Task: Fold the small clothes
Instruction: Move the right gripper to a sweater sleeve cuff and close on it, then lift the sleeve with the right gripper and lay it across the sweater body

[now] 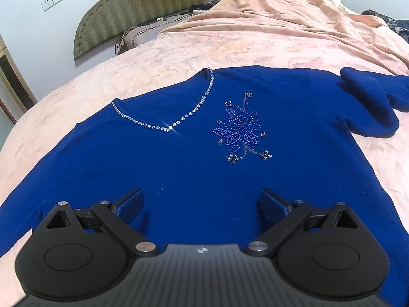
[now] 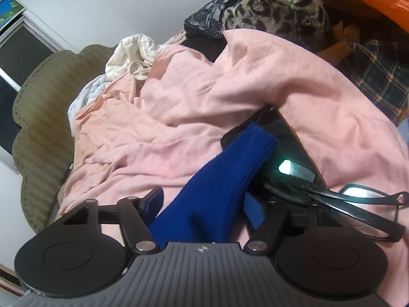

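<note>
A royal blue sweater (image 1: 179,168) with a rhinestone V-neck and a beaded flower lies flat, front up, on the pink bed cover (image 1: 230,41). Its far sleeve (image 1: 370,99) is bunched at the right. My left gripper (image 1: 202,202) is open and empty, hovering just above the sweater's body. In the right wrist view, the other blue sleeve (image 2: 225,179) runs between the fingers of my right gripper (image 2: 204,204). The jaws stand open around it, with gaps on both sides; the ribbed cuff points away from me.
A black phone (image 2: 283,148) and black glasses (image 2: 358,204) lie on the pink cover right by the sleeve cuff. White, leopard-print and dark clothes (image 2: 276,7) are piled at the bed's far end. A green padded headboard (image 1: 143,2) stands against the wall.
</note>
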Available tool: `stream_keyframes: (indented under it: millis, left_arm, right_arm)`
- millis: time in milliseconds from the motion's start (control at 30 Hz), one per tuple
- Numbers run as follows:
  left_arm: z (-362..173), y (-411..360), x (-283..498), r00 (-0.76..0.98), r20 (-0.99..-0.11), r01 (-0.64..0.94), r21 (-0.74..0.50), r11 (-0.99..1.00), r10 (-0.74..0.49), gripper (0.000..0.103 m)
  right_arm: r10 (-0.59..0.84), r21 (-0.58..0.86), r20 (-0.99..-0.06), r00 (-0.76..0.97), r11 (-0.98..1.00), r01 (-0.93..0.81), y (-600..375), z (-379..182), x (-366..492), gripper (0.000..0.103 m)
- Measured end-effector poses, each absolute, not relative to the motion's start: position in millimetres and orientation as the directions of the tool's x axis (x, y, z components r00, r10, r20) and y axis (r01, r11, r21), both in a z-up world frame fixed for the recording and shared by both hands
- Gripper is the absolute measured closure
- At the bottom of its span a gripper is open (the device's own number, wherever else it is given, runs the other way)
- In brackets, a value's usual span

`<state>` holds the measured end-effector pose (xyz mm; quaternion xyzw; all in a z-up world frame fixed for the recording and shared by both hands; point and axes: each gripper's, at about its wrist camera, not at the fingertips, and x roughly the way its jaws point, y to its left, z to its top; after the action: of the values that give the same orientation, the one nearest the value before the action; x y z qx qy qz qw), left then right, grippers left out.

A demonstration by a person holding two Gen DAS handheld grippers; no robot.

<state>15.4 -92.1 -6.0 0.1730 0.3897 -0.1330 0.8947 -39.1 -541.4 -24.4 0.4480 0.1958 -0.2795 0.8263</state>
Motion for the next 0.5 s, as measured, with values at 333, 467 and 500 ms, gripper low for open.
stream_keyframes:
  millis: [333, 467, 500]
  left_arm:
    - [-4.1, -86.8, 16.1, 0.667, -0.741, 0.363, 0.231, 0.903, -0.079, 0.005]
    - [0.2, -76.6, 16.0, 0.683, -0.728, 0.342, 0.245, 0.907, -0.061, 0.005]
    - [0.8, -73.7, 16.6, 0.686, -0.725, 0.335, 0.246, 0.910, -0.057, 0.005]
  right_arm:
    - [-0.350, 0.553, -0.591, 0.727, 0.481, 0.680, -543.3, -8.4, -32.3, 0.094]
    - [-0.494, 0.464, -0.514, 0.702, 0.528, 0.711, -540.7, 36.5, -40.3, 0.095]
    - [-0.540, 0.430, -0.488, 0.686, 0.536, 0.727, -539.7, 49.2, -42.9, 0.095]
